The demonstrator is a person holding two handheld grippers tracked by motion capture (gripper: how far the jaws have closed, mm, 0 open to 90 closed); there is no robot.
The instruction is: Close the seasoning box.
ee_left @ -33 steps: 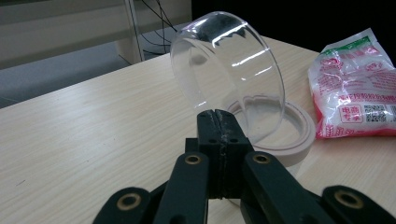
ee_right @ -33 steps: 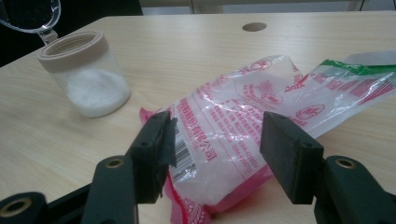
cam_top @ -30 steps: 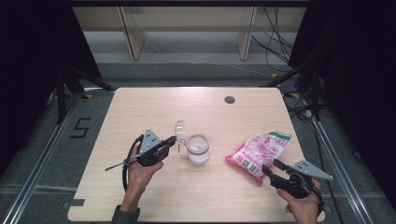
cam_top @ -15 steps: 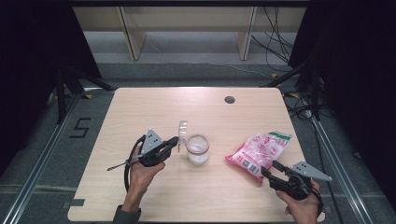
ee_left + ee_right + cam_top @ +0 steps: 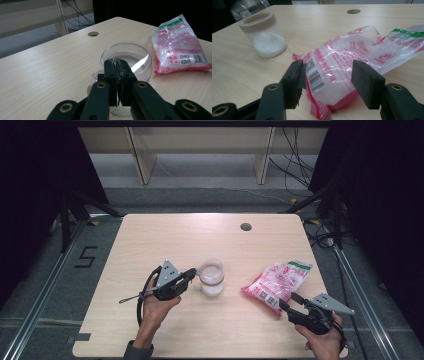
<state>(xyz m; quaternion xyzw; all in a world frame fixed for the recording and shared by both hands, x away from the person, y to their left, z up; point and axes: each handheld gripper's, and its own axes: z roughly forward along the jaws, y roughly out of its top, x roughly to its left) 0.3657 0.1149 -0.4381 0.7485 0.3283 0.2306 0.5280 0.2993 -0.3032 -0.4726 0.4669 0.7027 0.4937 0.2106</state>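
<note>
A clear jar (image 5: 212, 287) with a beige rim and white grains in it (image 5: 265, 42) stands mid-table. My left gripper (image 5: 192, 274) reaches toward it from the left. Its jaws (image 5: 117, 63) pinch the edge of a clear round lid (image 5: 135, 53) and hold it level just over the jar's mouth (image 5: 211, 268). The jaws have just been opening slightly, with the lid's thin edge still between them. A pink and white bag (image 5: 277, 282) lies at the right. My right gripper (image 5: 285, 304) stands open, its jaws (image 5: 329, 80) on either side of the bag's near end (image 5: 352, 55).
The wooden table (image 5: 175, 240) has a round cable hole (image 5: 245, 226) near its far edge. Pale shelf legs (image 5: 141, 160) stand on the floor beyond it. A black cable (image 5: 142, 292) loops from the left gripper. Dark stands flank both sides.
The clear lid was upright beside the jar; it has tipped over and now lies level above the jar's mouth. The left gripper has shifted slightly. The right gripper and the bag have not moved.
</note>
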